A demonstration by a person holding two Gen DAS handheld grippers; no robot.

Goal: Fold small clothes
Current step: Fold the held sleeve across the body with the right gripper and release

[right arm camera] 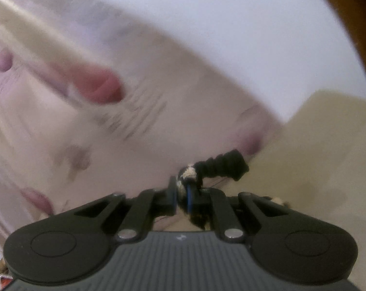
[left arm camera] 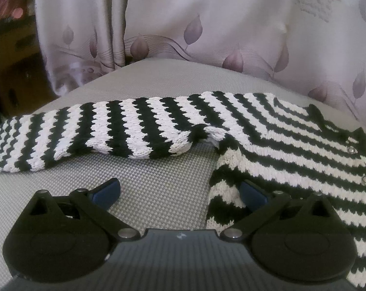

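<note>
A black-and-white striped knit sweater (left arm camera: pixel 292 145) lies on a grey woven surface (left arm camera: pixel 158 194), one sleeve (left arm camera: pixel 98 131) stretched out to the left. Two small snap buttons show near its neckline at the right. My left gripper (left arm camera: pixel 180 191) hovers low over the surface, open; its right finger (left arm camera: pixel 252 190) rests at the sweater's lower edge, the left finger over bare surface. In the blurred right wrist view my right gripper (right arm camera: pixel 181 189) is shut on a bunched black-and-white edge of the sweater (right arm camera: pixel 221 166), lifted off the surface.
A pale curtain with purple leaf prints (left arm camera: pixel 207 24) hangs close behind the surface. Dark furniture and boxes (left arm camera: pixel 11 60) stand at the far left. In the right wrist view a white wall (right arm camera: pixel 255 36), the curtain (right arm camera: pixel 86 97) and a beige panel (right arm camera: pixel 316 145) fill the background.
</note>
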